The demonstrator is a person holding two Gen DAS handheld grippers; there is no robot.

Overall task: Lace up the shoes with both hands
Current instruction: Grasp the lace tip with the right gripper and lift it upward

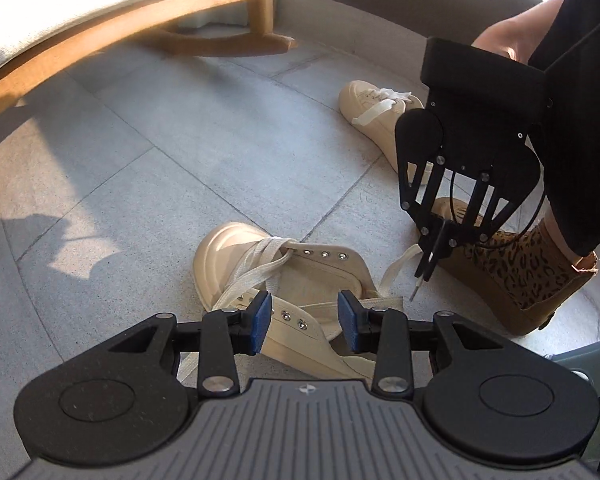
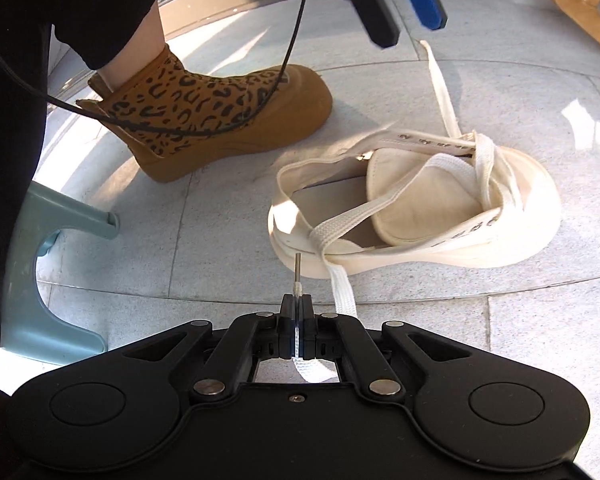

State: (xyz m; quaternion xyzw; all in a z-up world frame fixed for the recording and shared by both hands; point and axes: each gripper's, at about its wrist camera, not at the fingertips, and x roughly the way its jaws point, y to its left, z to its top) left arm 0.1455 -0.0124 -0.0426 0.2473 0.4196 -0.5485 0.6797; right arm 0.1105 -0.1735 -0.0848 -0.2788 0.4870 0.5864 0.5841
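Observation:
A cream high-top shoe point(image 1: 308, 276) point(image 2: 420, 208) stands on the tiled floor, laced only across its lowest eyelets. My right gripper point(image 2: 296, 304) point(image 1: 426, 272) is shut on the end of one flat white lace point(image 2: 342, 284), and the metal aglet point(image 2: 298, 268) sticks out past its fingertips. That lace runs slack over the heel collar back to the shoe. My left gripper point(image 1: 305, 320) point(image 2: 410, 28) hovers above the shoe's ankle, its blue pads point(image 1: 260, 322) apart and nothing pinched between them. The other lace point(image 2: 440, 84) lies loose on the floor beyond the shoe.
A second cream shoe point(image 1: 372, 108) lies farther off. The person's foot in a tan leopard-print boot point(image 2: 220, 120) point(image 1: 516, 276) stands close beside the shoe. A pale green stool point(image 2: 60, 240) is near, and a wooden rocking chair point(image 1: 220, 40) stands behind.

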